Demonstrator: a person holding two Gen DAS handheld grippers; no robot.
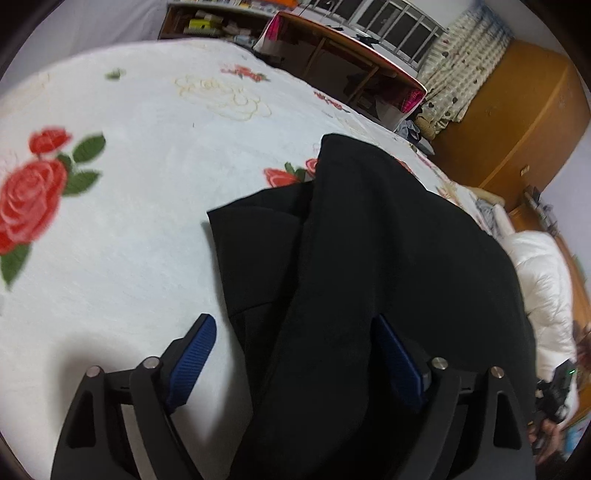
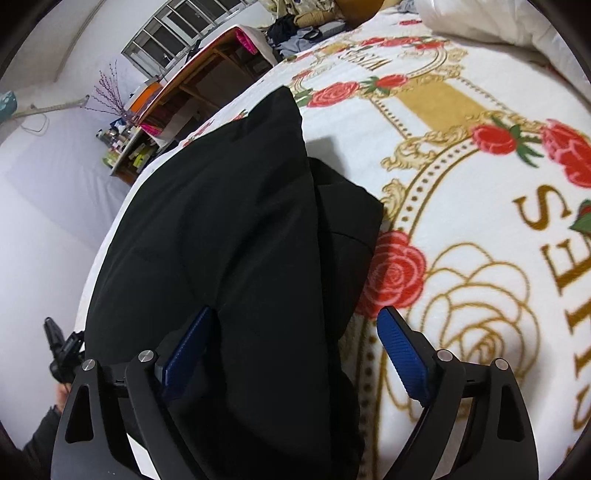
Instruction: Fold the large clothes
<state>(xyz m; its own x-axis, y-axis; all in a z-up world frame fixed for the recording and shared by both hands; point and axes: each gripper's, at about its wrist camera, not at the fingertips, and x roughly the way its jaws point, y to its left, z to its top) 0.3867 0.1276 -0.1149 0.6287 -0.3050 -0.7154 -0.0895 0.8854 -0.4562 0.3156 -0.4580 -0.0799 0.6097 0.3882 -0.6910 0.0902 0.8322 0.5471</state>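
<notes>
A large black garment [image 1: 369, 240] lies folded lengthwise on a white bed blanket [image 1: 129, 221] printed with red roses. In the left wrist view my left gripper [image 1: 293, 319] stands open just above the garment's near end. Its left pad [image 1: 195, 354] is over bare blanket, clear of the cloth, and the other pad lies against the dark fabric. In the right wrist view the garment [image 2: 229, 221] runs away from my right gripper [image 2: 295, 312], which is open too. One of its fingers [image 2: 402, 358] hangs over the blanket [image 2: 461, 221] beside the cloth.
A wooden desk [image 1: 343, 55] stands past the bed's far edge, with a cluttered shelf [image 1: 207, 22] beside it. An orange-brown wardrobe [image 1: 517, 110] and a white duvet [image 1: 543, 280] are at the right. A hand with the other gripper [image 1: 554, 398] shows at the lower right.
</notes>
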